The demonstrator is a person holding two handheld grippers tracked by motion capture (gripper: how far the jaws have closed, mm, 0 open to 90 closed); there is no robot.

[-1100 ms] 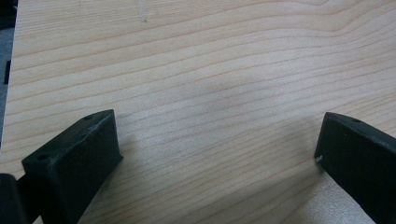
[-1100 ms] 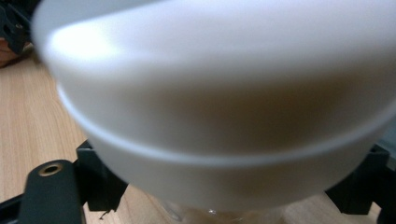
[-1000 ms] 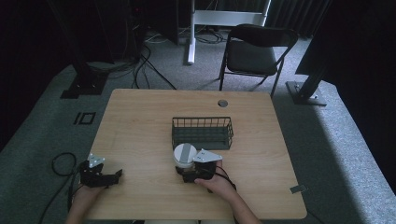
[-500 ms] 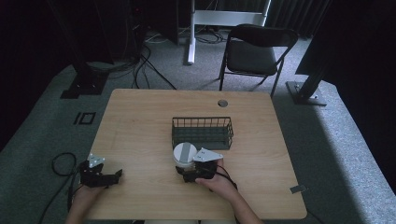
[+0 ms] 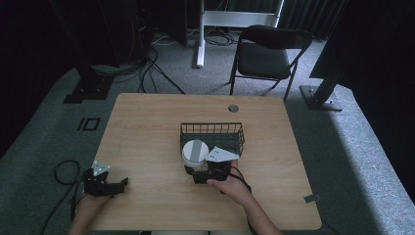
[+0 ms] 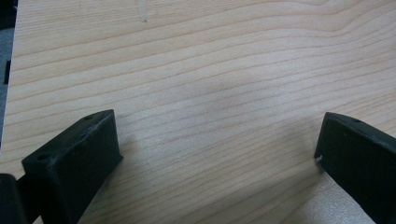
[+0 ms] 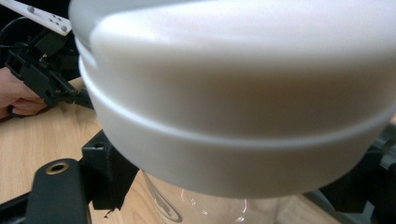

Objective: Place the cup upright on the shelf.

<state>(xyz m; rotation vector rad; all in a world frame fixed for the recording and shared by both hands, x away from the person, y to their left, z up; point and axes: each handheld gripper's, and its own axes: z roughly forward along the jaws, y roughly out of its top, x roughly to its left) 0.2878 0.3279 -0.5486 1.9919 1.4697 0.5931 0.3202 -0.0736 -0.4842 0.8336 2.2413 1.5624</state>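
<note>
**Ana:** Where is the clear jar with the big round white lid (image 5: 195,152)?

**Ben:** In the middle of the high view. It stands straight up on the light wooden table (image 5: 147,127), just in front of the black wire basket (image 5: 212,135). I cannot tell if it touches the basket.

**Ana:** Which tool is nearer?

**Ben:** The right tool (image 5: 205,172). It sits right below the jar in the picture, with one black jaw on each side of the glass. I think it is holding the jar. The basket is just above, so the jar must go up and over.

**Ana:** How does the jar look up close?

**Ben:** The lid (image 7: 243,93) is smooth and wide, with a ridge around it. The glass under it is clear.

**Ana:** And the other tool?

**Ben:** The left tool (image 5: 105,183) is far off at the lower left, spread wide with nothing in it.
</note>
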